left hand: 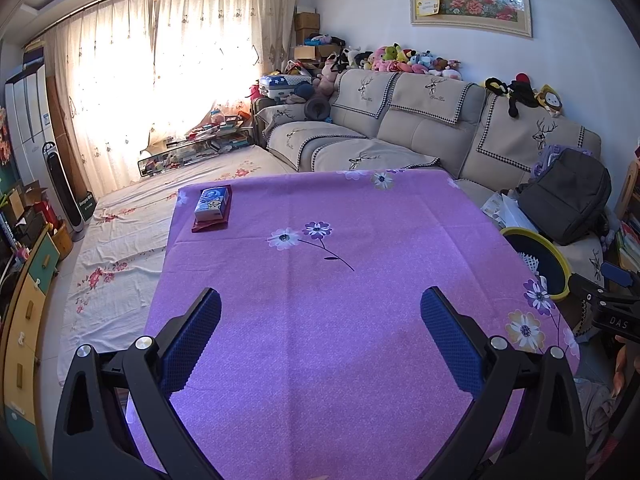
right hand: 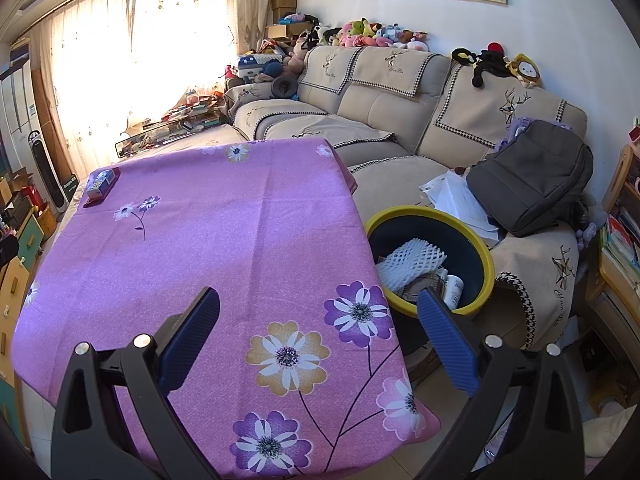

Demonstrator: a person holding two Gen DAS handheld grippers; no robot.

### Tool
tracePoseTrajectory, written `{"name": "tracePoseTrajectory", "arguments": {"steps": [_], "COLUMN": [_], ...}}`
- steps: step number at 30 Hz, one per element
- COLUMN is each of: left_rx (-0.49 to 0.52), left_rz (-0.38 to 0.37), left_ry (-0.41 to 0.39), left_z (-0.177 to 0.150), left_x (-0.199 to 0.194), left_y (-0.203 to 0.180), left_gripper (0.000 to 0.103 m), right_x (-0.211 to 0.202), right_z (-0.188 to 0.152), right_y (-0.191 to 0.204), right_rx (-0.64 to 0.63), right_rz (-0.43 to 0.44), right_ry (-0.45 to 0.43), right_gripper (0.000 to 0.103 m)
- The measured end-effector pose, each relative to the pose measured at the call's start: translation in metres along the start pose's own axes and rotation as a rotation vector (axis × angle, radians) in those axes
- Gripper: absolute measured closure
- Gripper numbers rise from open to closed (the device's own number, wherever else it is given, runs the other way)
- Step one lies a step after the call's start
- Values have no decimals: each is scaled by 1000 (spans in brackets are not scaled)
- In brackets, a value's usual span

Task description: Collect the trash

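Observation:
A yellow-rimmed dark bin (right hand: 486,258) stands at the table's right side, against the sofa. Inside it lie white foam netting (right hand: 408,262), a small white bottle (right hand: 454,290) and paper scraps. In the left wrist view only part of the bin (left hand: 560,258) shows past the table edge. My left gripper (left hand: 320,304) hangs open over the purple flowered tablecloth (left hand: 320,280), nothing between its blue pads. My right gripper (right hand: 318,304) is open too, above the table's right front corner, its right finger (right hand: 444,332) in front of the bin's rim. The right tool's body (left hand: 612,312) shows at that view's right edge.
A blue tissue pack on a dark red box (left hand: 213,207) sits at the table's far left corner. Behind the table runs a beige sofa (right hand: 384,120) with a grey backpack (right hand: 532,176) and loose papers (right hand: 460,196). A flowered sheet (left hand: 120,248) covers the surface to the left.

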State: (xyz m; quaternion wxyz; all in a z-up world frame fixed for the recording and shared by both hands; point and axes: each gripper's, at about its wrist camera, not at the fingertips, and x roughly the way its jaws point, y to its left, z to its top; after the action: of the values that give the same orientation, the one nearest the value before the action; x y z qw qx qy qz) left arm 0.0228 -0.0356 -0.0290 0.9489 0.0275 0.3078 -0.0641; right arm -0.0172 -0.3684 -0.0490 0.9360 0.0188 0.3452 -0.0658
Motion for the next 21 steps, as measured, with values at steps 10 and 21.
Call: {"name": "tracePoseTrajectory", "arguments": {"steps": [10,21], "left_rx": [4,3], "left_rz": [0,-12], "left_ry": [2,15], "left_z": [-2,-4], "left_x": [0,6], "left_y": [0,2], "left_gripper": [5,5], "right_x": [0,2], "right_z": [-1,-2], "right_y": [0,1], "right_rx": [0,0], "right_rz": [-1,0], "right_ry": [1,4], "right_gripper": [9,9]}}
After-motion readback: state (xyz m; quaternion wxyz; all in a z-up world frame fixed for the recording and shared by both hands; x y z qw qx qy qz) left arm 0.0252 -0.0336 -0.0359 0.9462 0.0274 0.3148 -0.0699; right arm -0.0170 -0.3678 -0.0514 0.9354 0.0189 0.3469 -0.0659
